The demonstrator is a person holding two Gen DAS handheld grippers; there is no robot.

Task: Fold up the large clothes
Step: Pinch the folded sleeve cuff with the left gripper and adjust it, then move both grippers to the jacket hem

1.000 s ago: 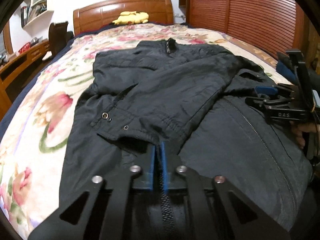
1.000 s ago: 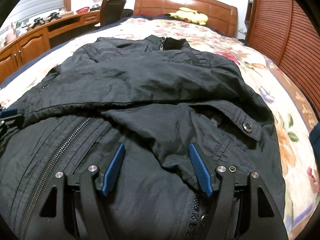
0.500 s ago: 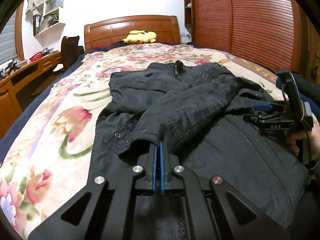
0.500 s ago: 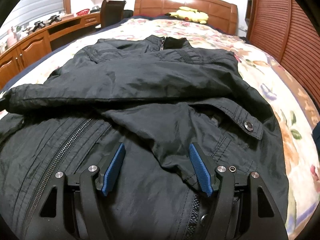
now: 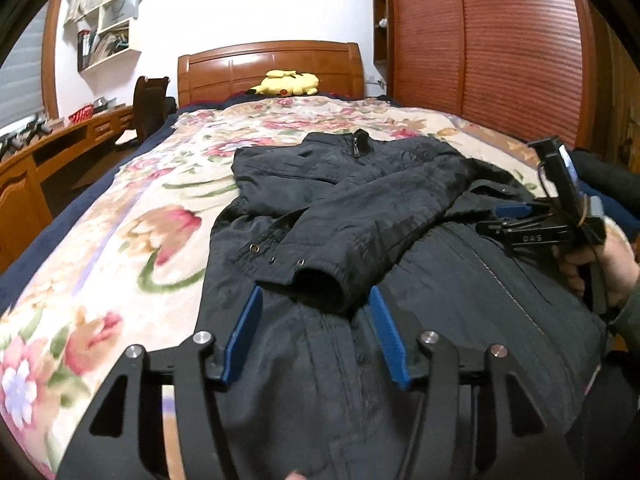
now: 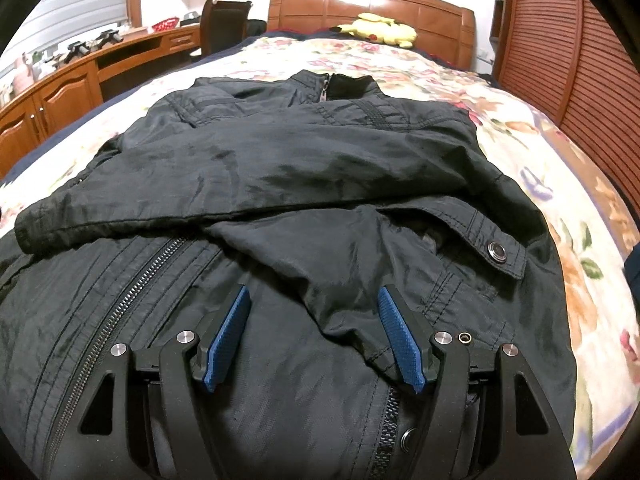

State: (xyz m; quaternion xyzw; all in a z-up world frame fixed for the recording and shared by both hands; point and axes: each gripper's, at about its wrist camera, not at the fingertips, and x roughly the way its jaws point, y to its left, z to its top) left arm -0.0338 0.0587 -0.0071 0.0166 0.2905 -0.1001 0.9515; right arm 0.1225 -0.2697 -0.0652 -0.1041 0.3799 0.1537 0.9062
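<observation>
A large black zip jacket [image 5: 360, 216] lies front up on the floral bedspread [image 5: 120, 240], collar toward the headboard. Both sleeves are folded across its chest; one sleeve cuff [image 5: 320, 284] lies just ahead of my left gripper [image 5: 316, 300], which is open and empty above the jacket's lower front. The jacket also fills the right wrist view [image 6: 304, 168]. My right gripper [image 6: 316, 300] is open and empty over the lower front, beside the zipper [image 6: 104, 312]. It also shows in the left wrist view [image 5: 516, 220], hand-held at the jacket's right edge.
A wooden headboard [image 5: 272, 64] with a yellow plush toy [image 5: 288, 82] stands at the far end. A wooden desk [image 6: 80, 76] and a chair [image 6: 224, 20] run along the left. A slatted wooden wardrobe [image 5: 500, 48] lines the right side.
My left gripper was shut on the sleeve cuff, then opened and let it go onto the jacket front, backing off a little. The right gripper stayed open and still.
</observation>
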